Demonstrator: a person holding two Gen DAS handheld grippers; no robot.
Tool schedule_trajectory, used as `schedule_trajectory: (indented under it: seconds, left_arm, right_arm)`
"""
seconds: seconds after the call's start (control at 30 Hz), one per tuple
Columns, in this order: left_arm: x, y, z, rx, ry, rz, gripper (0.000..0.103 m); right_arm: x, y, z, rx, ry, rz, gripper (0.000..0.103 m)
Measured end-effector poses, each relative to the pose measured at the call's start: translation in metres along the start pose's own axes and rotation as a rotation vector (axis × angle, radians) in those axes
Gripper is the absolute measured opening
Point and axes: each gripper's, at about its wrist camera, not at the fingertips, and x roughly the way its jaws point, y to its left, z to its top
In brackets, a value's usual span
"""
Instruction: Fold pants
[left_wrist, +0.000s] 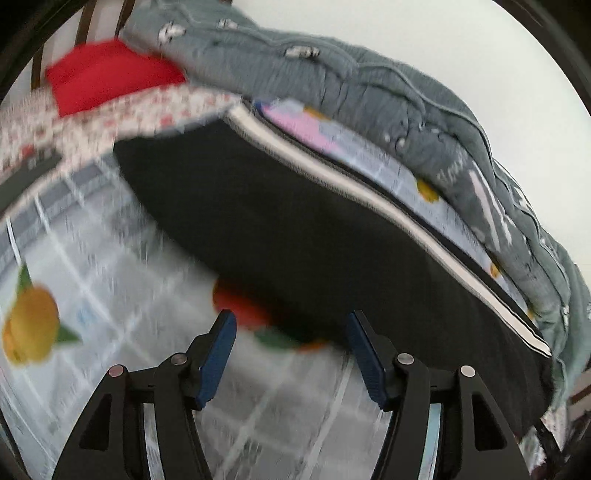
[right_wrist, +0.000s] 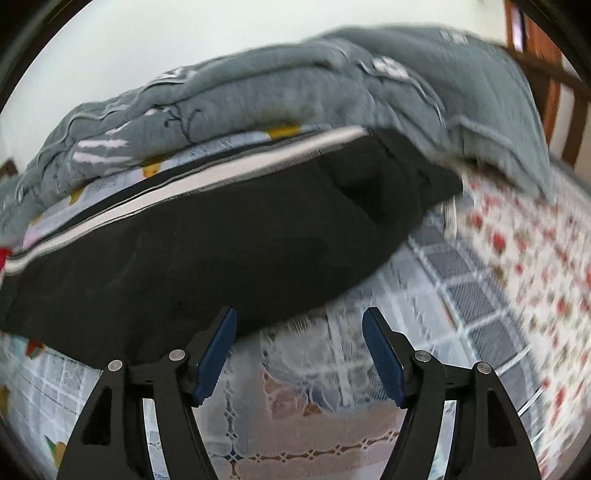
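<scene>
Plainly both grippers are empty: the left gripper (left_wrist: 290, 325) has its blue pads spread wide with nothing between them, and the right gripper (right_wrist: 299, 321) likewise stands apart over the bed. The pants (left_wrist: 295, 229), black with a white side stripe (left_wrist: 369, 192), lie flat and lengthwise on the patterned bedsheet (left_wrist: 110, 258), just in front of a heaped grey quilt (left_wrist: 369, 99); in the right view the same pants (right_wrist: 221, 251) run across the frame, their near edge just beyond the left-hand pad. A red cushion (left_wrist: 107, 74) sits at the far end, well apart from the work. Judging from how the garment lies (already narrow, as if one leg were laid on the other, though blur makes this uncertain), the step in hand seems to be the reach toward the near edge for the next fold. That calls for each gripper to come down on the cloth, pinch all layers together, and carry them over evenly, without dragging the sheet along.
</scene>
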Motion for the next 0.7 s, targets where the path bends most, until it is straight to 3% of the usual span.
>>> schedule_trajectory:
  seconds: [0.1, 0.27, 0.33, 0.43, 0.53, 0.57, 0.6, 0.63, 0.7]
  left_arm:
    - [0.002, 0.005, -0.007, -0.008, -0.016, -0.011, 0.061]
    - [0.016, 0.006, 0.01, -0.072, 0.001, -0.035, 0.061]
    - [0.025, 0.008, 0.021, -0.123, 0.013, -0.053, 0.06]
    - [0.037, 0.013, 0.033, -0.179, 0.018, -0.07, 0.056]
    - [0.045, 0.014, 0.042, -0.201, 0.017, -0.05, 0.044]
    - [0.047, 0.016, 0.043, -0.204, 0.015, -0.033, 0.029]
    - [0.049, 0.017, 0.045, -0.206, 0.019, -0.004, 0.016]
    - [0.051, 0.018, 0.046, -0.202, 0.028, -0.002, 0.015]
    - [0.048, 0.019, 0.047, -0.187, 0.027, -0.007, 0.013]
  right_arm:
    - [0.007, -0.005, 0.003, 0.058, -0.004, 0.015, 0.072]
    - [0.031, -0.012, 0.026, 0.139, 0.039, 0.044, 0.071]
    - [0.041, -0.012, 0.036, 0.153, 0.053, 0.03, 0.061]
    - [0.056, -0.012, 0.051, 0.173, 0.064, 0.043, 0.057]
    - [0.066, -0.011, 0.058, 0.194, 0.056, 0.035, 0.05]
    - [0.068, -0.009, 0.059, 0.19, 0.047, 0.023, 0.046]
    - [0.068, -0.009, 0.06, 0.185, 0.04, 0.009, 0.032]
    - [0.067, -0.01, 0.06, 0.192, 0.025, 0.003, 0.017]
    - [0.06, -0.015, 0.058, 0.221, 0.002, 0.036, 0.011]
